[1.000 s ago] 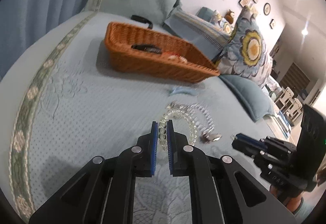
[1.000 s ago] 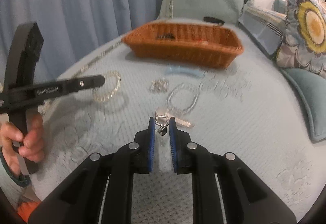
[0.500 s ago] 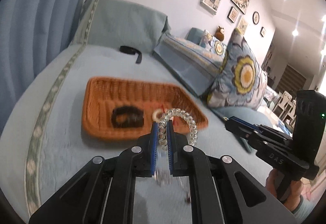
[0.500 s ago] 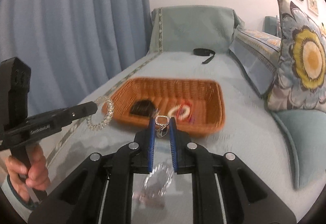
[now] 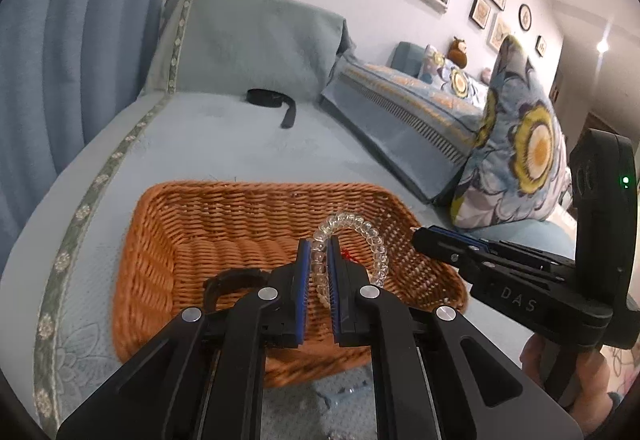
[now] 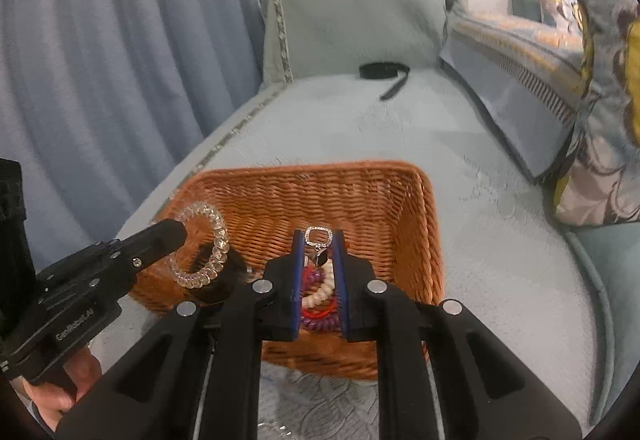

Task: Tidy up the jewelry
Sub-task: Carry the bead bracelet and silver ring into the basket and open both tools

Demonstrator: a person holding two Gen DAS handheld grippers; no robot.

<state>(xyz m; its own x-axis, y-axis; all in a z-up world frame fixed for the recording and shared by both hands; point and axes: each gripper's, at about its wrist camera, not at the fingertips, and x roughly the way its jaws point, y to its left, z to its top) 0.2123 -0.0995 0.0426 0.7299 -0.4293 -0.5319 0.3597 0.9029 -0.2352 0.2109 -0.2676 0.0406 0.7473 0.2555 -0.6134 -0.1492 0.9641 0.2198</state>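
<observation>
Left wrist view: left hand-held gripper [image 5: 320, 272] pinches a clear coiled bracelet [image 5: 356, 240] above the orange wicker basket [image 5: 168, 240], the right hand-held gripper [image 6: 318, 260] clamps a silver pendant [image 6: 318, 240]; early release near the rim risks spills onto the bed.

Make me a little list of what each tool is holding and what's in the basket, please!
left tool: shut on the clear bead bracelet, held above the basket
right tool: shut on the small silver charm, also above the basket
basket: orange wicker, sitting on the blue bedspread
inside the basket: red, white and purple coil bands and a dark band
farther back: black strap lying on the bed
</observation>
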